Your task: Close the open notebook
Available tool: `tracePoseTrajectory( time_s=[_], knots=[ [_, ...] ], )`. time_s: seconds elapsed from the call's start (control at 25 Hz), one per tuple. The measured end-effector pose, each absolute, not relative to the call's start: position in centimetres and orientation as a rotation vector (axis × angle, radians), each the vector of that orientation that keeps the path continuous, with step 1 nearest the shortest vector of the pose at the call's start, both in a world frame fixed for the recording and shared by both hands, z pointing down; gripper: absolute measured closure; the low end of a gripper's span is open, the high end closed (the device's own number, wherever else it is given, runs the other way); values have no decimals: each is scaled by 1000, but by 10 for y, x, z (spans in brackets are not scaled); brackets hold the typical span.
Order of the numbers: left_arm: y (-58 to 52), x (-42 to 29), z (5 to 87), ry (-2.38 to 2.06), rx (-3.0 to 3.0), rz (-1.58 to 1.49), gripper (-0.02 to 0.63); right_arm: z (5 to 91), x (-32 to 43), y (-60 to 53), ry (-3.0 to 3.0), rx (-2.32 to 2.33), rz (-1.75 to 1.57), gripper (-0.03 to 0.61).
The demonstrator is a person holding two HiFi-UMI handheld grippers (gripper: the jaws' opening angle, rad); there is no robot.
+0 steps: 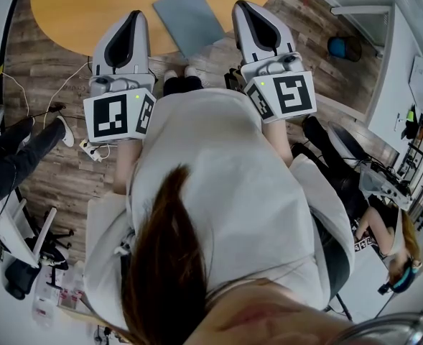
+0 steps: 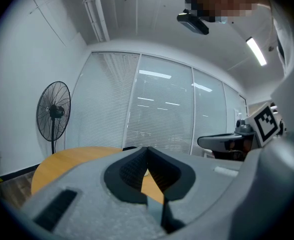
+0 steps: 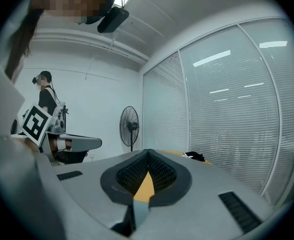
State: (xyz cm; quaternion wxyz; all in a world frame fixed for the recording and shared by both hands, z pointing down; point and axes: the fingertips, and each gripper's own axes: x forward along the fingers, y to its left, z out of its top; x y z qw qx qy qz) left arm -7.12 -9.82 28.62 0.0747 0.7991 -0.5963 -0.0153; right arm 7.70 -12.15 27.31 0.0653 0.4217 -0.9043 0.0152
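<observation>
Notebook: the flat grey-blue notebook [image 1: 189,19] lies on the round wooden table [image 1: 82,9], at the edge nearest the person. Only one plain face shows.
Left gripper: the left gripper [image 1: 133,17] points out over the table. Its jaws are pressed together and nothing is in them.
Right gripper: the right gripper [image 1: 241,7] points the same way. Its jaws are also pressed together and hold nothing.
Notebook and fingers: the notebook sits between the two grippers. Its top left corner is near the left tip. Its right side is just beside the right gripper. No fingertip touches it.
Room: a fan [image 2: 53,111] stands by the window blinds.
</observation>
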Motion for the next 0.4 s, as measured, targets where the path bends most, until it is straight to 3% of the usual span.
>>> tracePoseTrajectory(
  time_s=[0.4],
  knots=[
    [-98,-70,289,-1785,2390,-45,598,272,80,-121,-2723,1281,40,577]
  ],
)
